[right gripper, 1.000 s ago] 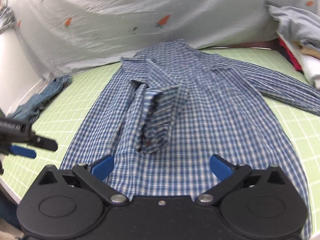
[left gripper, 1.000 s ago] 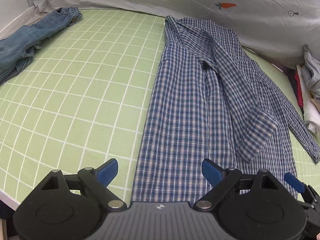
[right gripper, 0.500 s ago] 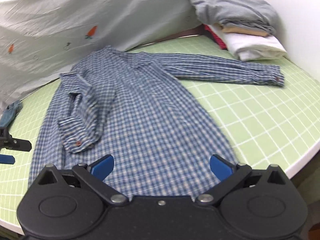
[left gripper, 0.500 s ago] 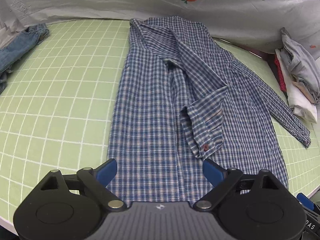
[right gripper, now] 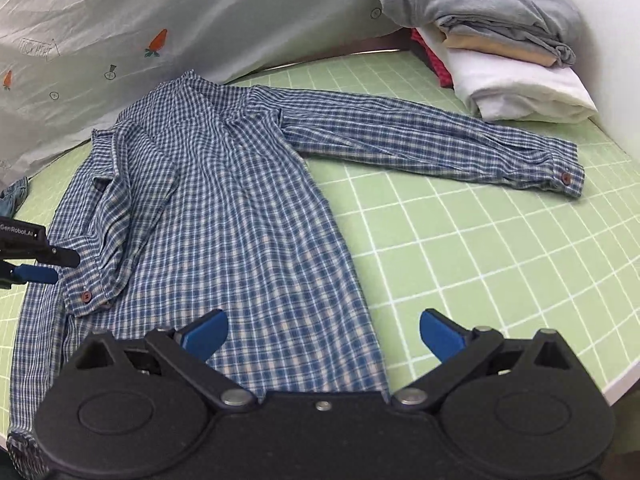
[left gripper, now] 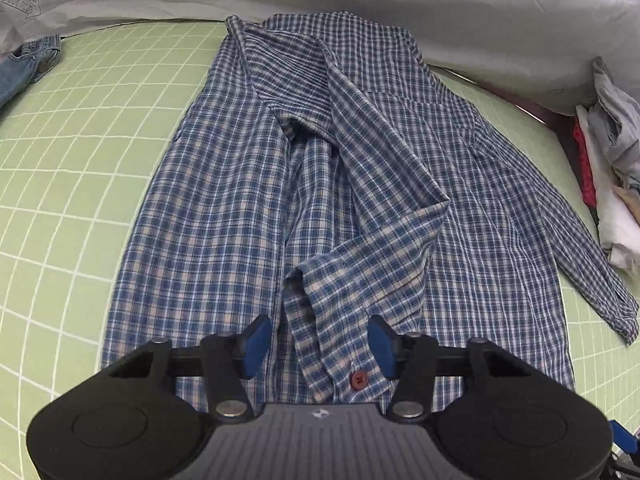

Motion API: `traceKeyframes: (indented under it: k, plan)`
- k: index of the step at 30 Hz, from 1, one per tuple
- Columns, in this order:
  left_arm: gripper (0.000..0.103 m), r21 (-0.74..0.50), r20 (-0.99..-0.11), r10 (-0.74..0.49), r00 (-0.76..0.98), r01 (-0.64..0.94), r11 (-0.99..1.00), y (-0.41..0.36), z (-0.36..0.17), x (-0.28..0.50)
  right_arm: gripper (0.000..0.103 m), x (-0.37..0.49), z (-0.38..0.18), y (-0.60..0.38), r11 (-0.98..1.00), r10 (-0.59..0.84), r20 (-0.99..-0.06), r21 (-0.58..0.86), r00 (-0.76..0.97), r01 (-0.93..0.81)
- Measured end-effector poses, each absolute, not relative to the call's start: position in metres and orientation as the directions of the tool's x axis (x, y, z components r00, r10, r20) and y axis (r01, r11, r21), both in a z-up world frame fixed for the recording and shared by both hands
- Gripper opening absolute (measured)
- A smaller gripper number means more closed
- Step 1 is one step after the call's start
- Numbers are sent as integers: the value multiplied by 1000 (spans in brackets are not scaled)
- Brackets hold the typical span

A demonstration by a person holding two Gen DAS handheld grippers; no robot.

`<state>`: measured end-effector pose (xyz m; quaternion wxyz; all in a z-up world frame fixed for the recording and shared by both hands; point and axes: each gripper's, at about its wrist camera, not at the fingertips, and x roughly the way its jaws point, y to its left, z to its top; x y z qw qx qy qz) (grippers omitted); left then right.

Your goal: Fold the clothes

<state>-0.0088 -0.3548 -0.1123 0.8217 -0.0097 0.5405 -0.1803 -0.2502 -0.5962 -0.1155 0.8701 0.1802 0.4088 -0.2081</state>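
A blue and white checked shirt [left gripper: 224,208] lies flat on the green grid mat [left gripper: 72,152]. Its left sleeve is folded across the body, with the cuff [left gripper: 352,344] and a red button near me. My left gripper [left gripper: 318,342] is open, its fingers either side of that cuff, just above it. In the right wrist view the shirt [right gripper: 248,216] spreads out with its right sleeve [right gripper: 420,140] stretched to the right, cuff [right gripper: 560,172] on the mat. My right gripper [right gripper: 322,334] is open and empty above the shirt's lower hem. The left gripper shows at that view's left edge [right gripper: 40,264].
A stack of folded clothes [right gripper: 500,52] sits at the far right corner. Blue jeans [left gripper: 28,68] lie at the far left. A grey sheet with carrot prints [right gripper: 120,32] hangs behind the mat. The mat's right edge [right gripper: 624,376] is near my right gripper.
My left gripper has moved in toward the folded sleeve's cuff and its jaws have narrowed. My right gripper has swung right, bringing the outstretched sleeve and clothes stack into view.
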Motion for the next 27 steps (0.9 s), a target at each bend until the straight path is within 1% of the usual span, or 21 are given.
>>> traceKeyframes:
  k: [1, 2, 4, 7, 10, 17, 20, 24, 27]
  plan:
    - [33, -211, -888, -303, 347, 277, 937, -358, -115, -5, 103, -250, -119, -598, 849, -210, -795, 139, 568, 509]
    - [23, -223, -889, -308, 338, 267, 938, -358, -118, -2, 103, -250, -122, -599, 851, -206, -804, 135, 557, 508]
    - [7, -251, -891, -323, 318, 245, 936, -357, -123, 4, 103, -250, -125, -598, 854, -206, -821, 115, 533, 507]
    - [4, -298, -875, -356, 328, 216, 930, -346, -118, 2, 103, -246, -125, -600, 851, -203, -825, 118, 527, 512]
    - [3, -316, -858, -367, 360, 194, 929, -331, -103, -10, 103, -235, -118, -599, 854, -205, -814, 123, 543, 506]
    - [3, -413, -832, -394, 390, 38, 910, -276, -78, -56, 103, -204, -110, -579, 883, -159, -793, 153, 589, 445]
    - [3, -414, -845, -377, 380, -18, 910, -257, -81, -78, 103, -193, -113, -564, 901, -122, -794, 162, 595, 402]
    - [4, -401, -875, -356, 329, -77, 913, -237, -100, -93, 103, -185, -118, -541, 925, -76, -797, 168, 599, 342]
    - [6, -377, -882, -340, 325, -56, 925, -234, -101, -102, 103, -185, -118, -528, 936, -62, -799, 162, 598, 312]
